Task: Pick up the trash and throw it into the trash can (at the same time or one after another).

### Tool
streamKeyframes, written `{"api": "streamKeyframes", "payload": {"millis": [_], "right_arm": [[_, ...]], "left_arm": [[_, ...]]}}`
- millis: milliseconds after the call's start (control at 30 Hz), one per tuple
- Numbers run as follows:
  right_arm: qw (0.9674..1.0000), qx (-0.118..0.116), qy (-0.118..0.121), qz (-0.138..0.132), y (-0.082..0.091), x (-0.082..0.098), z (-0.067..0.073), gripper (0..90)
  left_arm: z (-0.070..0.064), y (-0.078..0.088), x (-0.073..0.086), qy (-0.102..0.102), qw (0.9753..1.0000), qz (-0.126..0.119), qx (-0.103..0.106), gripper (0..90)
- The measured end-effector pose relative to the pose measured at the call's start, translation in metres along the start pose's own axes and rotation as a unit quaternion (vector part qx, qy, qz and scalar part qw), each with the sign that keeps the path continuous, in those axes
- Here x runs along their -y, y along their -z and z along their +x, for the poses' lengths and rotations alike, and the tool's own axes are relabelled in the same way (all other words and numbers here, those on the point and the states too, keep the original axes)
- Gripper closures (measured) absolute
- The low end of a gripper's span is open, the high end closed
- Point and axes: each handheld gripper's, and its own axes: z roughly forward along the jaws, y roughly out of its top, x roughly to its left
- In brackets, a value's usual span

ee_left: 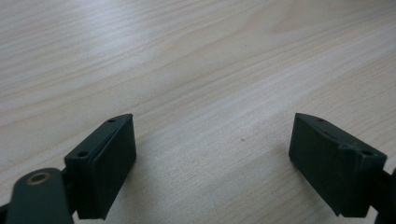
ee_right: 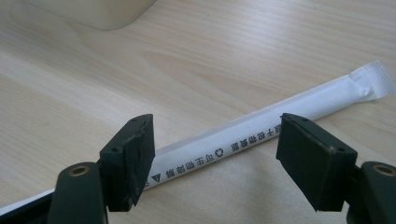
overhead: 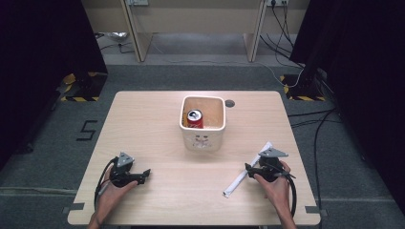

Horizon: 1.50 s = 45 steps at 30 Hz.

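The left gripper (overhead: 143, 175) rests low over bare counter (overhead: 157, 143) near the front left, jaws wide apart and holding nothing. At the counter's middle stands a cream square container (overhead: 203, 125) with a red can (overhead: 195, 119) upright inside. At the right, the right gripper (ee_right: 215, 163) hangs with jaws spread on either side of a white paper-wrapped stick (ee_right: 261, 126) lying flat on the counter.

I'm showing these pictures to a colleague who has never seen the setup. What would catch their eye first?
Probably the red drink can standing inside the cream square tub at the middle of the light wooden table. Next, the long white paper-wrapped stick lying flat near the right edge, with the right gripper open and straddling it. The left gripper is open over bare wood.
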Motion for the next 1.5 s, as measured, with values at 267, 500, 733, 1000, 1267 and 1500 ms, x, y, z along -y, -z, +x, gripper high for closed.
{"api": "streamKeyframes", "payload": {"millis": [267,500,733,1000,1267,1500], "right_arm": [[0.9995,0.021,0.003,0.022,-0.009,0.003,-0.001,27.9],[0.9995,0.018,-0.016,0.021,-0.011,0.006,-0.011,33.5],[0.9998,0.011,-0.010,0.010,-0.014,0.003,-0.022,46.6],[0.9999,-0.003,0.001,0.010,-0.020,-0.005,-0.028,59.2],[0.9998,0.006,-0.011,0.018,-0.006,0.003,-0.014,48.4],[0.9998,0.004,-0.016,0.014,0.000,0.015,-0.007,53.2]], "left_arm": [[0.000,0.000,0.000,0.000,1.0000,0.000,0.000,14.0],[0.000,0.000,0.000,0.000,1.0000,0.000,0.000,14.0],[0.000,0.000,0.000,0.000,1.0000,-0.001,0.000,14.0],[0.000,-0.001,0.000,0.000,1.0000,-0.002,0.000,14.0],[0.000,-0.001,0.000,0.000,1.0000,-0.002,0.000,14.0],[0.000,-0.001,0.000,0.000,1.0000,-0.002,0.000,14.0]]}}
